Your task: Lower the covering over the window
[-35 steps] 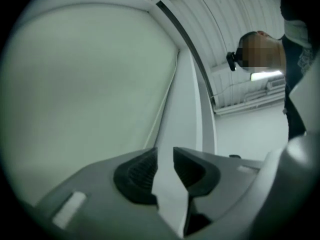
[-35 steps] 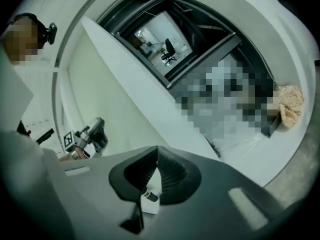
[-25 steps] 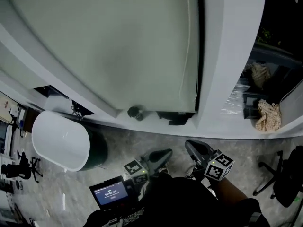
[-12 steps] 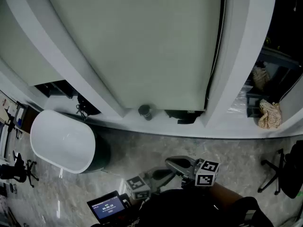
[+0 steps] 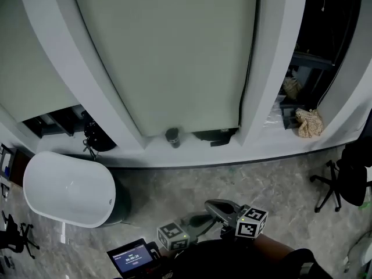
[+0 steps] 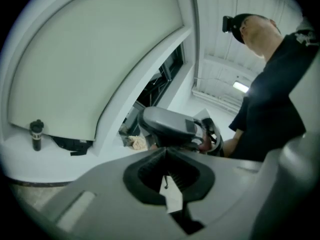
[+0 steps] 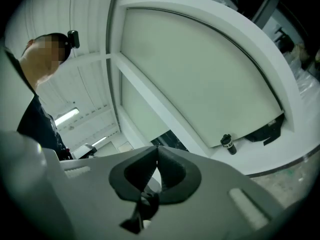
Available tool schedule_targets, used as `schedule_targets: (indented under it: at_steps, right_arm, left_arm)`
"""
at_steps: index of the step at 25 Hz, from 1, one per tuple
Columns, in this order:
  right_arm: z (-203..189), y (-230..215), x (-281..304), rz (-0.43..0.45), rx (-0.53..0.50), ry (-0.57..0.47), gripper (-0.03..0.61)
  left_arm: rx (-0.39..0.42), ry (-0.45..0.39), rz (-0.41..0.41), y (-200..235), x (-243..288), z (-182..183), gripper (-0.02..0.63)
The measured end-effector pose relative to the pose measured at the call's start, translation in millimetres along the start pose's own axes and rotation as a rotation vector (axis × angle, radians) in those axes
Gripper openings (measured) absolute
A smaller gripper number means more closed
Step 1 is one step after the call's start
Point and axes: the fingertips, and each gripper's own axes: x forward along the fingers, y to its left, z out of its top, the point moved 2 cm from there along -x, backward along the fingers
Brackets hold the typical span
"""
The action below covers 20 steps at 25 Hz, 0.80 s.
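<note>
Both jaw pairs are pressed together with nothing between them. The left gripper (image 5: 204, 217) and the right gripper (image 5: 211, 204) are side by side, well apart from the window sill (image 5: 261, 147). The blind (image 5: 168, 51) hangs almost down to this sill, where a dark bottle (image 5: 172, 136) stands.

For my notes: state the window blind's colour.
Pale greenish grey; the window blind shows best in head view.
</note>
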Motion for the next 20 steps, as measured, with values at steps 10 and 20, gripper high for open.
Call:
schedule_targets:
  at_steps: [10, 20]
  right_arm:
    - [-17.3, 41.4, -28.5, -0.019, -0.111, 0.017, 0.008]
    - [-47.8, 81.7, -142.2, -0.007, -0.092, -0.005, 0.008]
  left_arm:
    - [0.093, 0.024, -0.011, -58.5, -2.4, -13.6, 0.0]
    - [0.065, 0.027, -0.058, -164.3, 33.3, -66.4, 0.0]
